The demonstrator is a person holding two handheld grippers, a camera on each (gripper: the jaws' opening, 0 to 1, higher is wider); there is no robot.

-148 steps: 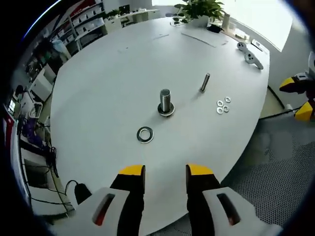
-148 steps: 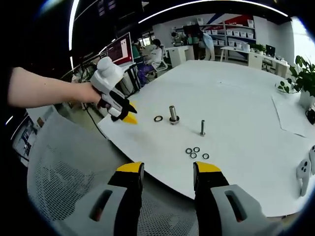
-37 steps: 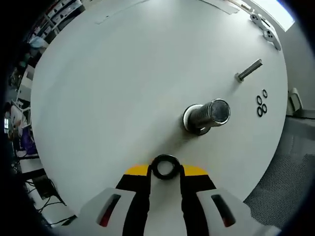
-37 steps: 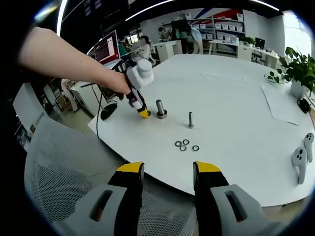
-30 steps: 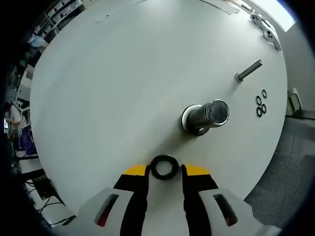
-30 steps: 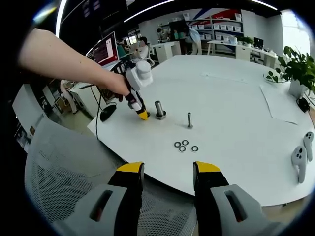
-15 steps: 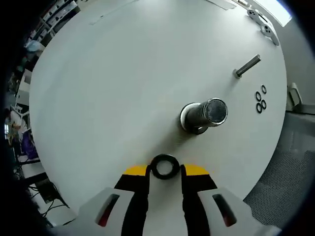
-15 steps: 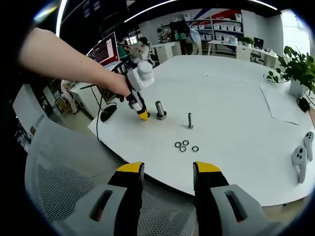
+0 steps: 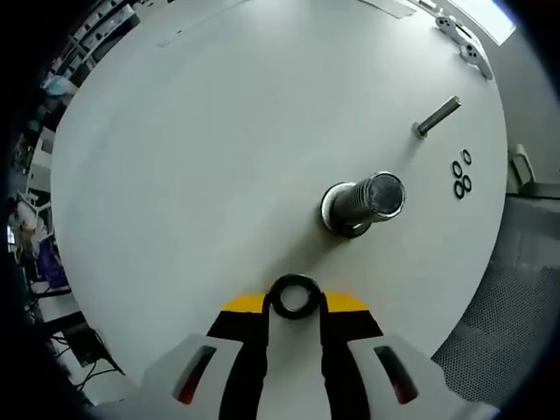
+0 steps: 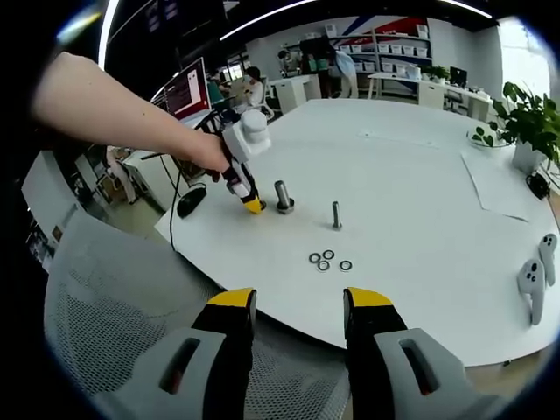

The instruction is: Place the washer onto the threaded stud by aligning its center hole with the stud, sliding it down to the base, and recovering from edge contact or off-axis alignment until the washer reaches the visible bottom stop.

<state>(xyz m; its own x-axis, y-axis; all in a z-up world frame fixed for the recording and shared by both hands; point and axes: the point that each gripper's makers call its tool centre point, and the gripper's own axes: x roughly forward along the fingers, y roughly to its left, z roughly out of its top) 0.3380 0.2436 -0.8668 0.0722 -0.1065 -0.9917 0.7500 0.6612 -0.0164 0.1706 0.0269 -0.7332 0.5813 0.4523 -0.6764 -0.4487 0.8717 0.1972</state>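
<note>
- Little has moved since half a second ago: my left gripper (image 9: 295, 302) still has its jaws closed narrow on the washer (image 9: 295, 296), which sits flat between the yellow tips, low over the table (image 9: 192, 131).
- My right gripper (image 10: 297, 308) hangs back off the table edge with its jaws wide and nothing in them; I leave it parked there.
- Just beyond the washer stands the threaded stud (image 9: 366, 201), upright on its base flange, apart from the washer and off to the right in the left gripper view.
- To do this step well, I judge I must lift until the washer clears the stud's top face, bring the hole over the axis, keep the washer level, then lower; if an edge catches, I back off and re-centre rather than push.
- Farther out lie a loose bolt (image 9: 436, 117) and three small washers (image 9: 460, 173), well clear.
</note>
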